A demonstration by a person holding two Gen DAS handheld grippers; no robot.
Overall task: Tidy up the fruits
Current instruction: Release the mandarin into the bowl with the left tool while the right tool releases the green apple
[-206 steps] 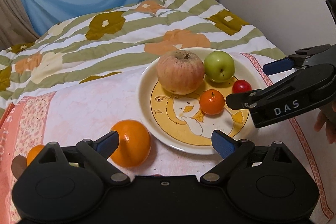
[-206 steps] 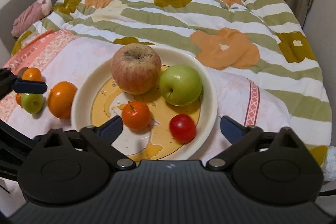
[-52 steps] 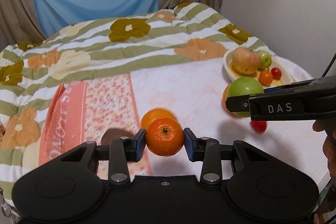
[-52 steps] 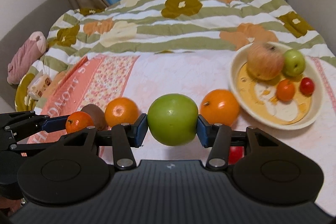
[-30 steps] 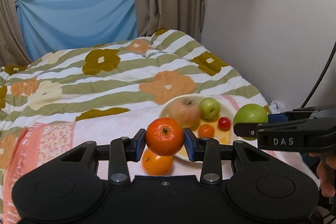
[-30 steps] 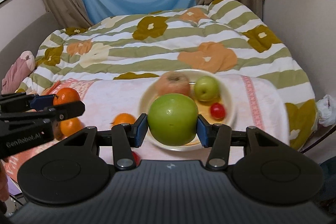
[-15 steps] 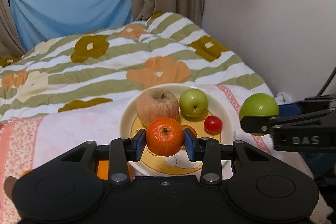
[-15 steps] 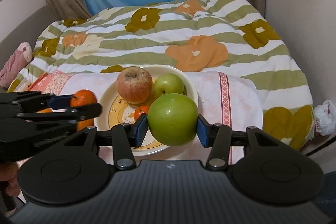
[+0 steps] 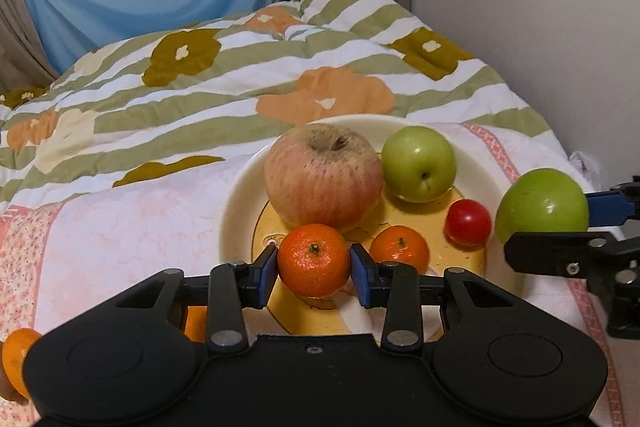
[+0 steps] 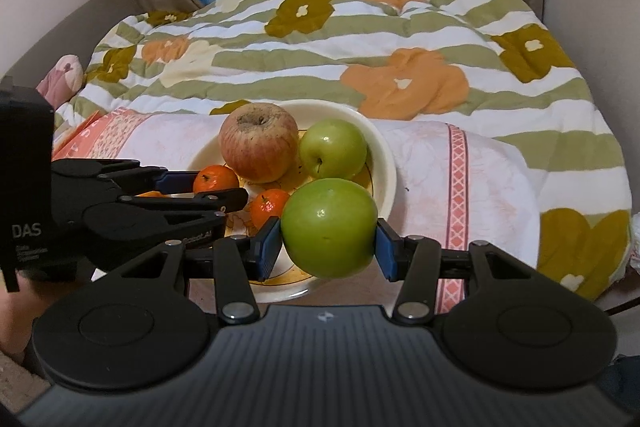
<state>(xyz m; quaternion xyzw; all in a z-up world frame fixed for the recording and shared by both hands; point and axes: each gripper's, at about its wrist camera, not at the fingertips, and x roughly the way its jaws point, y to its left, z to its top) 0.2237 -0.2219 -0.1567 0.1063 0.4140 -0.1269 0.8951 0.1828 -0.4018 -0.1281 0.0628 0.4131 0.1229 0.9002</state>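
Observation:
My left gripper [image 9: 314, 269] is shut on a small mandarin [image 9: 313, 259] and holds it over the near left part of the cream plate [image 9: 240, 203]. My right gripper [image 10: 328, 247] is shut on a large green apple [image 10: 329, 227] at the plate's [image 10: 382, 163] right front edge; it also shows in the left wrist view [image 9: 542, 201]. On the plate lie a big red-yellow apple [image 9: 322, 179], a small green apple [image 9: 418, 163], a red cherry tomato [image 9: 469, 221] and another mandarin [image 9: 399, 249].
The plate sits on a pink-and-white towel [image 9: 132, 223] over a striped floral quilt [image 9: 224, 83]. An orange [image 9: 16, 355] lies at the far left, another orange [image 9: 196, 323] partly hidden behind my left gripper. A wall [image 9: 532, 7] stands close on the right.
Both grippers have moved closer to the plate with their fruit. The mandarin is now low over the plate's near part, and the green apple is at its right edge.

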